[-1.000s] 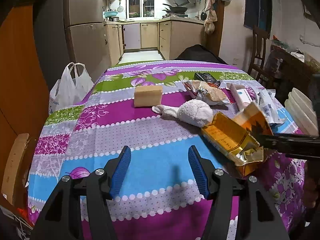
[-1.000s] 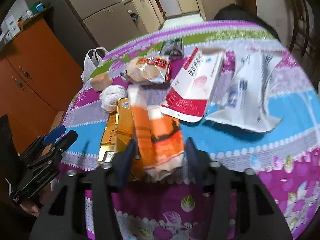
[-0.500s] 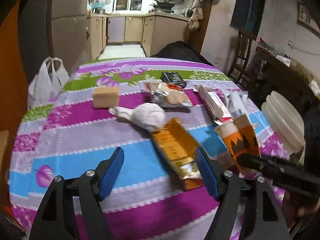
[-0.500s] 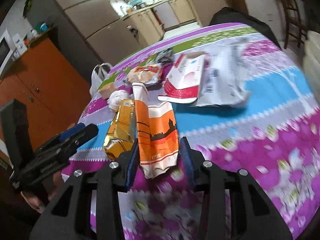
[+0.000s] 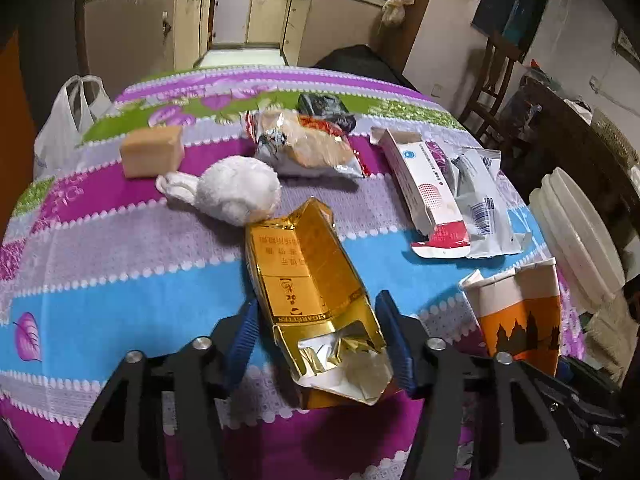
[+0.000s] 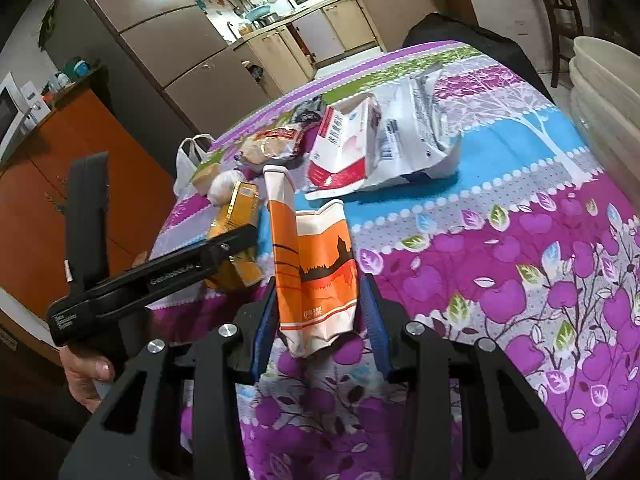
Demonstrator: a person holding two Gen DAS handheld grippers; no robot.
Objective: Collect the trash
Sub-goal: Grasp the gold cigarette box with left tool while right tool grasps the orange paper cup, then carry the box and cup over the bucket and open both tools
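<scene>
My left gripper [image 5: 318, 338] is open, its blue pads on either side of the torn end of a gold cigarette carton [image 5: 308, 284] lying on the flowered tablecloth [image 5: 120, 280]; touching or not, I cannot tell. My right gripper [image 6: 320, 328] is shut on a crushed orange and white paper bag [image 6: 316, 276] and holds it above the table's near edge. That bag also shows at the right of the left wrist view [image 5: 520, 312]. The left gripper appears in the right wrist view [image 6: 160, 276] over the gold carton [image 6: 236, 232].
Further back lie a white cloth ball [image 5: 236, 190], a tan block [image 5: 152, 156], a snack wrapper [image 5: 308, 148], a black wrapper [image 5: 326, 108], a white and red box [image 5: 424, 176] and a white pouch [image 5: 484, 204]. Stacked white bowls [image 5: 576, 232] stand right; a white plastic bag [image 5: 68, 120] hangs left.
My left gripper has moved forward and right until its fingers straddle the gold carton. My right gripper has lifted the orange bag back toward the table's near edge.
</scene>
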